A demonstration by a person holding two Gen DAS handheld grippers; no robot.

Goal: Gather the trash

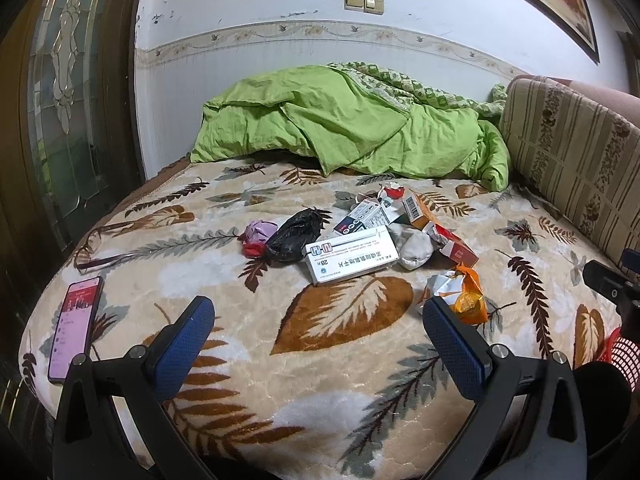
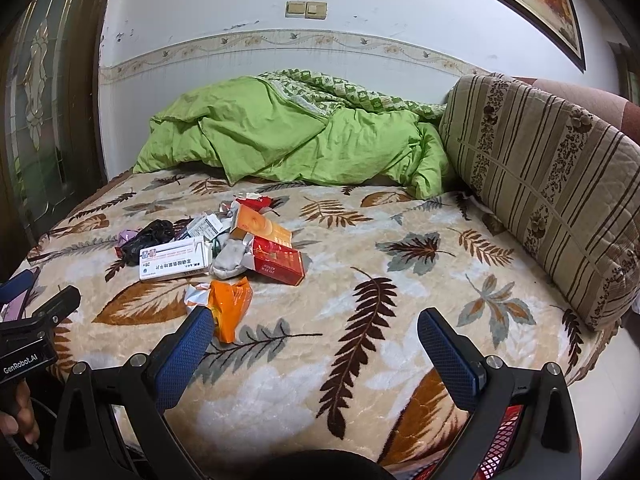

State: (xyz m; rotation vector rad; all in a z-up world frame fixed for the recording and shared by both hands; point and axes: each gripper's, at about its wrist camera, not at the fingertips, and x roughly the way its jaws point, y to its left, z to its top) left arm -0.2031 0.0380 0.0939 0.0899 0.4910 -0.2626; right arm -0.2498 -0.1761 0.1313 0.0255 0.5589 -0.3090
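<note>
Both my tongs hang over the near edge of the bed, each spread wide with nothing between the blue pads. My left tongs point at the trash heap in the middle of the leaf-print blanket; my right tongs sit further right, the heap up and to their left. At the front of the heap lies a white pill box, with a black bag just left of it and a pink crumpled scrap touching the bag's far side. Behind the white box lies a second, smaller carton, and to its right a grey sock leans against a red cigarette pack. An orange box lies behind the pack. Nearest me, an orange wrapper rests apart from the heap, just beside the left pad of my right tongs in that view. A phone with a lit screen lies by the bed's left edge, well apart from the trash, glasses beyond it. A green quilt is bunched against the wall, a striped cushion on the right. Red mesh shows below my right tongs.
</note>
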